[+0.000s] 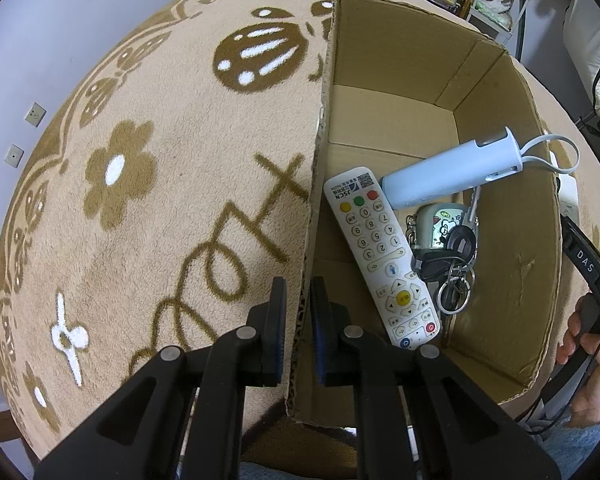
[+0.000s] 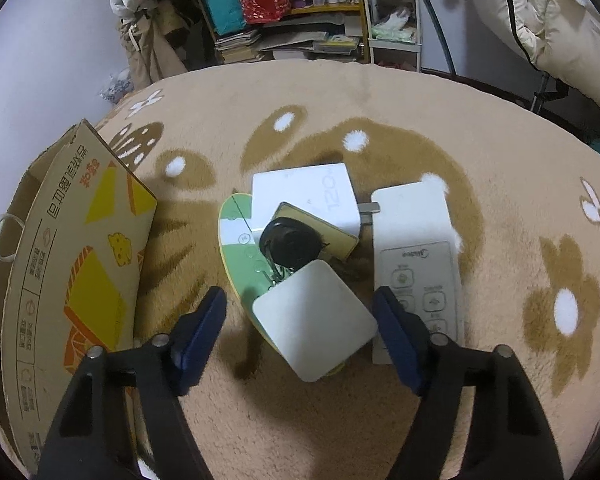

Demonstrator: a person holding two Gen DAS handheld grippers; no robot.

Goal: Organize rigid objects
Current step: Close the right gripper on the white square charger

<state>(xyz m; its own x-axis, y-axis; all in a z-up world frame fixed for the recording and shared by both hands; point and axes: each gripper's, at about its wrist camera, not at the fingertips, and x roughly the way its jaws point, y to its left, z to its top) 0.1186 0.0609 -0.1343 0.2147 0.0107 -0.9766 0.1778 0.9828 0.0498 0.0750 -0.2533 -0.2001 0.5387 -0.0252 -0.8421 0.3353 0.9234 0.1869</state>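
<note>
Clenched on the cardboard box (image 1: pixel 512 276) wall, the left gripper (image 1: pixel 299 304) steadies it with a white remote (image 1: pixel 384 256), blue tube (image 1: pixel 452 172) and keys (image 1: pixel 452 264) already inside, while the right gripper (image 2: pixel 300 312) straddles the white square block (image 2: pixel 314 320) with jaws released, and several things in the pile are still left on the table (image 2: pixel 500 140).

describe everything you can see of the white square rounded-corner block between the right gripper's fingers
The white square block with rounded corners looks like smooth matte plastic, flat-topped and unmarked on the face shown. It sits turned like a diamond, tilted, resting on the green and white oval board, with its far corner against the black round fob and keys. It lies within the right gripper, whose blue pads flank it; the right one looks at or near its corner, the left one stands clear, so it is not gripped.
</note>
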